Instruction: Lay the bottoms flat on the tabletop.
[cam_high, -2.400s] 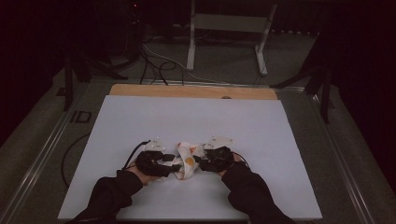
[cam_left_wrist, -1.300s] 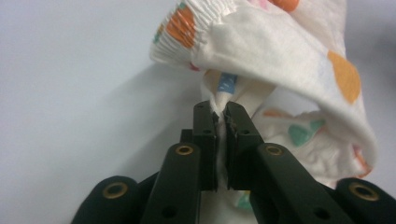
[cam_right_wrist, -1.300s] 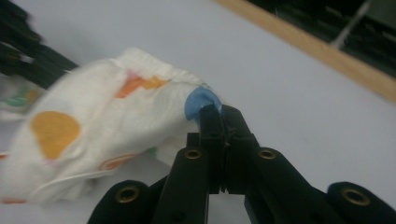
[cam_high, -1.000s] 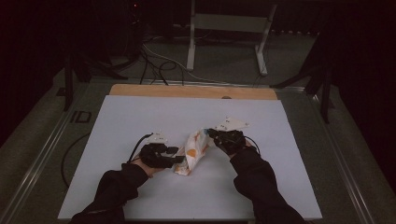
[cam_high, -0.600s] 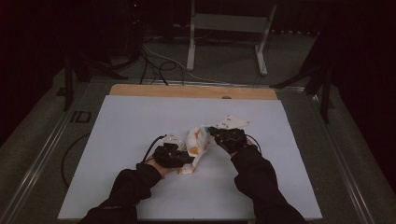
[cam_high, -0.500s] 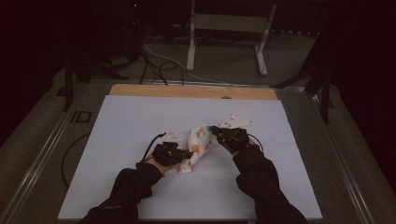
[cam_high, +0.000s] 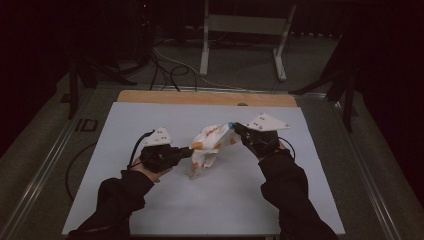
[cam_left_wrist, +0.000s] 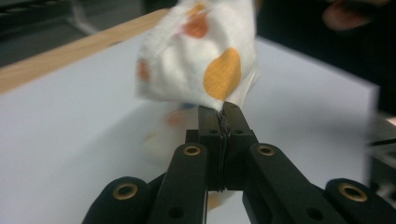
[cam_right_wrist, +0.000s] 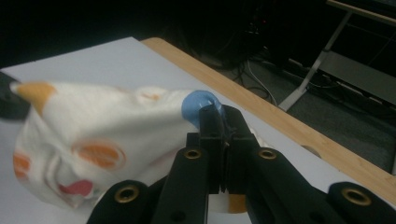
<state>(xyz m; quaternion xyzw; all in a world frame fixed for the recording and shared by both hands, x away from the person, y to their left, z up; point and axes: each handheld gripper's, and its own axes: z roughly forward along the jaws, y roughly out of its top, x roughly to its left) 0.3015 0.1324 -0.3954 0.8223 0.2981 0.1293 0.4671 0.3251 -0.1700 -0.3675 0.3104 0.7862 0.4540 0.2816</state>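
High view, left to right: a dark sleeve (cam_high: 117, 200) comes up from the lower left of the frame, and the hand at its end holds the left gripper (cam_high: 189, 150), which lies left of centre over the white table (cam_high: 150, 210) with its grey plate on top and a black cable looping off to the left. Its jaws have just been closing and now pinch the near edge of a white cloth (cam_high: 210, 147) printed with orange spots. That cloth hangs in the middle of the frame, bunched and lifted, stretched between the two grippers, its lower folds drooping toward the table top. At its upper right end the right gripper (cam_high: 235, 126) clamps the cloth where a small blue patch shows, and a second sleeve runs down from it to the lower right corner. A wooden strip (cam_high: 200, 97) borders the far edge of the table, with a metal stand (cam_high: 245, 30) on the dark floor at the top.

Left gripper view puts the cloth (cam_left_wrist: 201, 56) in the upper centre, its hem caught between the closed black jaws.

Right gripper view shows the cloth (cam_right_wrist: 93, 140) spreading to the left, the blue patch squeezed at the jaw tips in the centre.
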